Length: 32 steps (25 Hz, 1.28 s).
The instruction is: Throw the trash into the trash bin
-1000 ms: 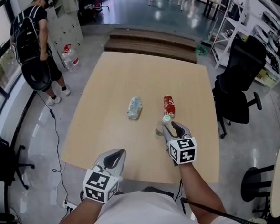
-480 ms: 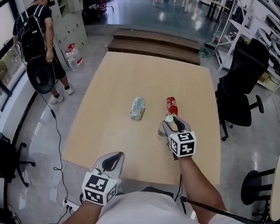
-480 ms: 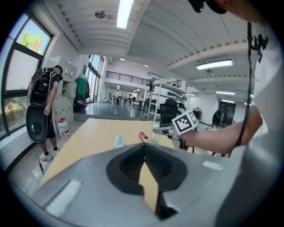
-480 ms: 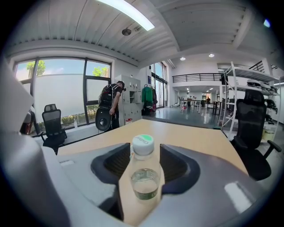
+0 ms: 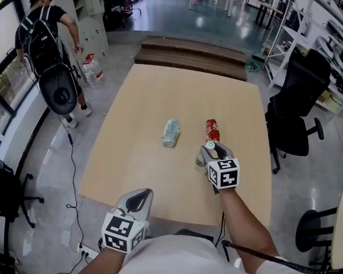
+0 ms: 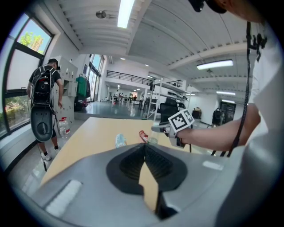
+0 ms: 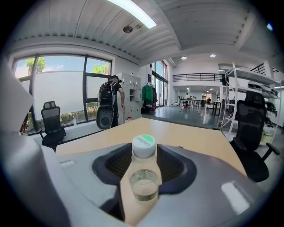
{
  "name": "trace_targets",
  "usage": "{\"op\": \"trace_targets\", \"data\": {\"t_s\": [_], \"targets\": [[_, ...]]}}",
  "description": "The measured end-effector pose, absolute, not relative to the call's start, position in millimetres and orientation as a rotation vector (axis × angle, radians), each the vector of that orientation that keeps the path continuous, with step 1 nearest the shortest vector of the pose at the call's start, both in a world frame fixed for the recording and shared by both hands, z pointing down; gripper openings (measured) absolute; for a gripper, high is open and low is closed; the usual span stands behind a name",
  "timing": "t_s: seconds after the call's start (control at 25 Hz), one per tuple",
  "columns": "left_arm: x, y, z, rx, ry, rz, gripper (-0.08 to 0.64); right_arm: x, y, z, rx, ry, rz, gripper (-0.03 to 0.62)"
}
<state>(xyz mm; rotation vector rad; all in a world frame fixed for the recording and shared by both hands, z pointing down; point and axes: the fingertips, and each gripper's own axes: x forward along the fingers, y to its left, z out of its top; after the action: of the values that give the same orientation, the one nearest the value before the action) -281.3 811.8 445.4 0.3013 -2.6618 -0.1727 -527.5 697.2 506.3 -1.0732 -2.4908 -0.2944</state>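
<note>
On the table [image 5: 136, 130], near right, the small bottle [image 5: 200, 159] is hugged by the right gripper [image 5: 211, 152], whose jaws have just been closing onto it. It's probably light and squashy, so mid-body is best gripped. The left gripper [image 5: 141, 195] is seen shut, empty.

On the worktop [image 5: 139, 100] we find a bottle [image 5: 170, 132] lying near the middle, a can [image 5: 211, 129] just to its right, and a second bottle [image 5: 201, 158] nearer us, just before the can. A person [image 5: 51, 51] stands off the far left corner, an office chair [image 5: 297, 95] stands at the right, and steps [image 5: 189, 51] lie behind.
</note>
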Motion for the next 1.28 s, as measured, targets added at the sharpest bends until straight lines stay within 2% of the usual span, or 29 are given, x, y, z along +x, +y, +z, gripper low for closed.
{"op": "trace_targets", "data": {"t_s": [0.72,1.28], "targets": [[-283.2,806.2,439.9,0.439,-2.673,-0.193,0.009,-478.4,682.1,467.4,-1.09,-2.522,-0.284,0.164],[-281.8,786.1,437.1,0.728,-2.614,-0.173,0.009,-391.1,658.5,407.9,-0.995,-2.598,-0.115,0.163]]}}
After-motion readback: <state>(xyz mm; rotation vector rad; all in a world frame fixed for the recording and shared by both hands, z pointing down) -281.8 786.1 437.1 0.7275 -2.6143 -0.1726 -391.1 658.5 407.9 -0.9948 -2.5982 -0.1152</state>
